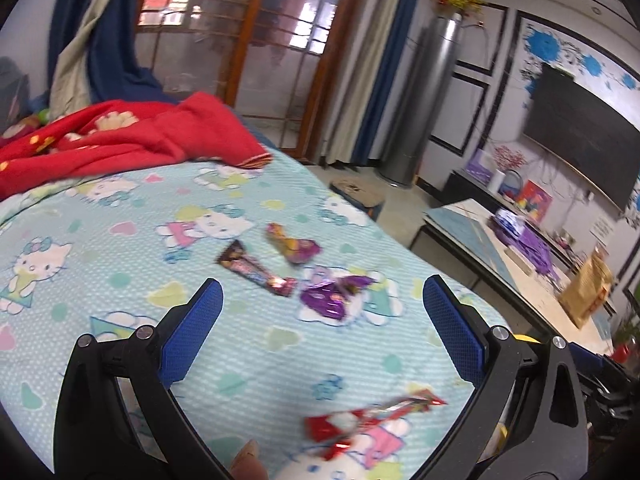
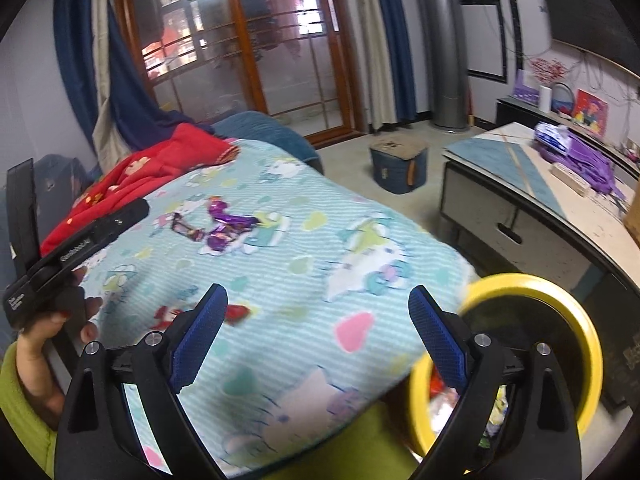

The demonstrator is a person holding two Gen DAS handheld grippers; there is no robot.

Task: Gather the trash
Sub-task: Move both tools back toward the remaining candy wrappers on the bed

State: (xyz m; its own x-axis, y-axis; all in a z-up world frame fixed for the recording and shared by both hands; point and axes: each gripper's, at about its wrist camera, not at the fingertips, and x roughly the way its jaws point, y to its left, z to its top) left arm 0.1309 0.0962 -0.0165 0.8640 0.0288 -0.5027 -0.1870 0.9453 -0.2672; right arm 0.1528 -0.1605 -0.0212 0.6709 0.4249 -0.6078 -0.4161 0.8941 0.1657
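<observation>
From my left wrist camera, the left claw (image 1: pixel 322 298) stands wide open over the cartoon-print bedsheet (image 1: pixel 100 280), nothing between its blue pads (image 1: pixel 192 332). A purple wrapper (image 1: pixel 334 294) lies just ahead, between the two fingertips. A dark wrapper (image 1: pixel 256 270) lies beside it toward the left finger, and a pink and yellow wrapper (image 1: pixel 292 244) sits a little farther ahead. A red wrapper (image 1: pixel 372 420) lies on the sheet below the claw's opening, nearer the right finger. A red blanket (image 1: pixel 120 140) is bunched far ahead to the left.

From my right wrist camera, the right claw (image 2: pixel 318 308) is also spread wide and holds nothing. A yellow-rimmed bin (image 2: pixel 576 304) sits just behind its right finger, with litter inside. The purple wrapper (image 2: pixel 224 236) and its neighbours lie well ahead, left of centre. The red wrapper (image 2: pixel 236 314) peeks out just beside the left finger. At far left, a hand (image 2: pixel 44 332) holds the other tool.
</observation>
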